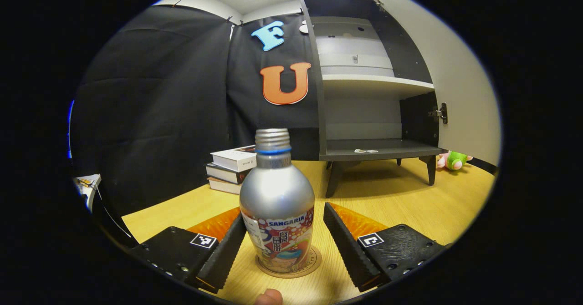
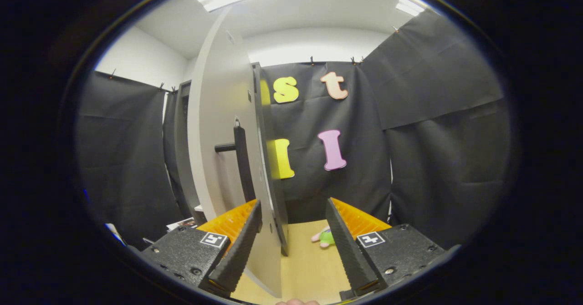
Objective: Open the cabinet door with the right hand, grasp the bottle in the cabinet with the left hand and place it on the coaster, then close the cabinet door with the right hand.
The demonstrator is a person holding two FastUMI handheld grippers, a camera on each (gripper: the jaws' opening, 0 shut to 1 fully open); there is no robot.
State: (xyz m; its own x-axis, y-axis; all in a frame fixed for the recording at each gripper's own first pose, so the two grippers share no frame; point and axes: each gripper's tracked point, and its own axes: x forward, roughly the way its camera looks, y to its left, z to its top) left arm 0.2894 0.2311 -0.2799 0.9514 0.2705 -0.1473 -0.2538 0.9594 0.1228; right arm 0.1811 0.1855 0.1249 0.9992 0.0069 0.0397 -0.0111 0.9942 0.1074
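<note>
Bottle (image 1: pixel 277 205) upright on coaster (image 1: pixel 309 261) at lower centre, left gripper (image 1: pixel 284 246) released around it; right gripper (image 2: pixel 294 241) spread astride door (image 2: pixel 218 159) edge, ready for closing.

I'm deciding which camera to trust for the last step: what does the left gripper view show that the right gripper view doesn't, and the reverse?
Left gripper view: the bottle standing on the coaster between the open left tongs, a stack of books, and the cabinet's shelves.
Right gripper view: the outer face of the cabinet door with its handle, and the door's edge between the open right tongs.
Both: the open door, the plush toy and the wooden table.
</note>
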